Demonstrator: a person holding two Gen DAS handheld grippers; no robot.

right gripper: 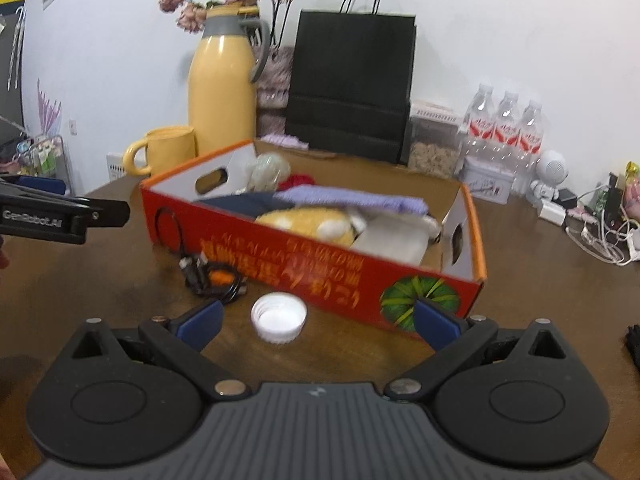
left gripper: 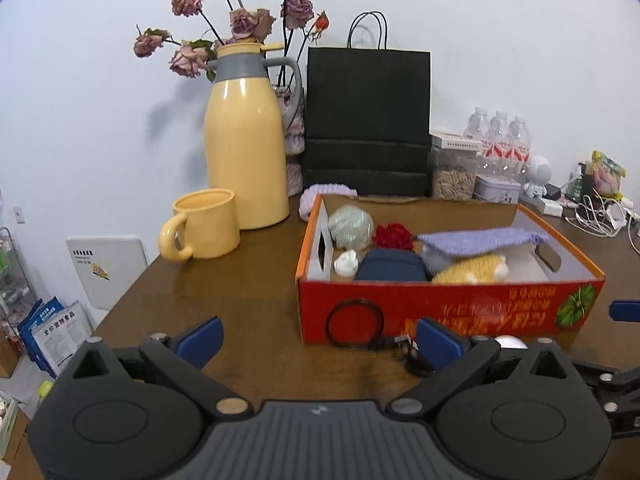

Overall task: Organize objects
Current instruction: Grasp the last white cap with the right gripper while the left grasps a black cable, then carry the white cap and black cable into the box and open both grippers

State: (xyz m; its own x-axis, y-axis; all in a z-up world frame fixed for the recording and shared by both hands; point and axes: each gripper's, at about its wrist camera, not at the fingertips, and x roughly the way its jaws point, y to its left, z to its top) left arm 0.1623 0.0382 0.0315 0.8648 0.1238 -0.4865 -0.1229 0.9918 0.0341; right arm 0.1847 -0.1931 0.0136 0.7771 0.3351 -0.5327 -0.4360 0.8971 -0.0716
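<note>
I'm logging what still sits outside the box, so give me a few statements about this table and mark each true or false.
1. The white bottle cap lies on the table in front of the red box. True.
2. The right gripper is clamped on the cap. False: its jaws stand open with the cap lying between them, ungripped.
3. The black cable bundle is inside the box. False: it lies on the table against the box's front wall.
4. The yellow mug stands beside the yellow thermos jug. True.
5. The left gripper holds nothing. True.
</note>
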